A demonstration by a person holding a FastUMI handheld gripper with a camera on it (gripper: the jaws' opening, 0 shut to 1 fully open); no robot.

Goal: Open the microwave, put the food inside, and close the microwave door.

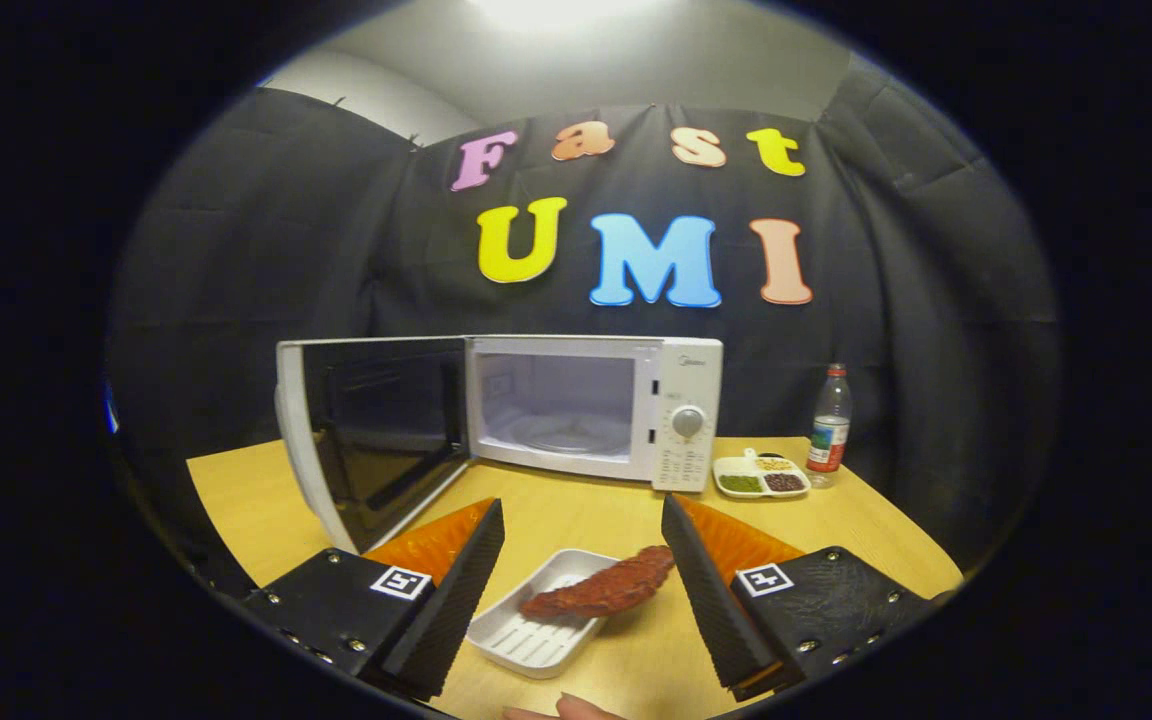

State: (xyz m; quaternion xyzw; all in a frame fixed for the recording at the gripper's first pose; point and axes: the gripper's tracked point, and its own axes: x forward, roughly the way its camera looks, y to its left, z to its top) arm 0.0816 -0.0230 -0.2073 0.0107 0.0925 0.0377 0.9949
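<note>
— So, how does the claw [583, 560] stand?

— Its two fingers are wide apart and they hold nothing. They hang a little above the wooden worktop [576, 505].

— And where is the food?

— Between the fingers lies a white tray [526, 630], and on it a long reddish-brown piece of food [601, 592]. One end of the food reaches over the tray's edge and comes very close to the right finger; I cannot tell if it touches.

— What about the microwave?

— The white microwave [591, 405] stands beyond the fingers, at the back of the worktop. Its door [376, 440] is swung fully open to the left, and inside I see the round glass plate [561, 432].

— Anything else?

— Right of the microwave, just beside it, is a small dish [761, 477] with several compartments of something green, dark and pale. A plastic bottle [829, 420] stands upright next to this dish. Behind the fingers, very near, a fingertip [576, 709] of a person shows.
</note>
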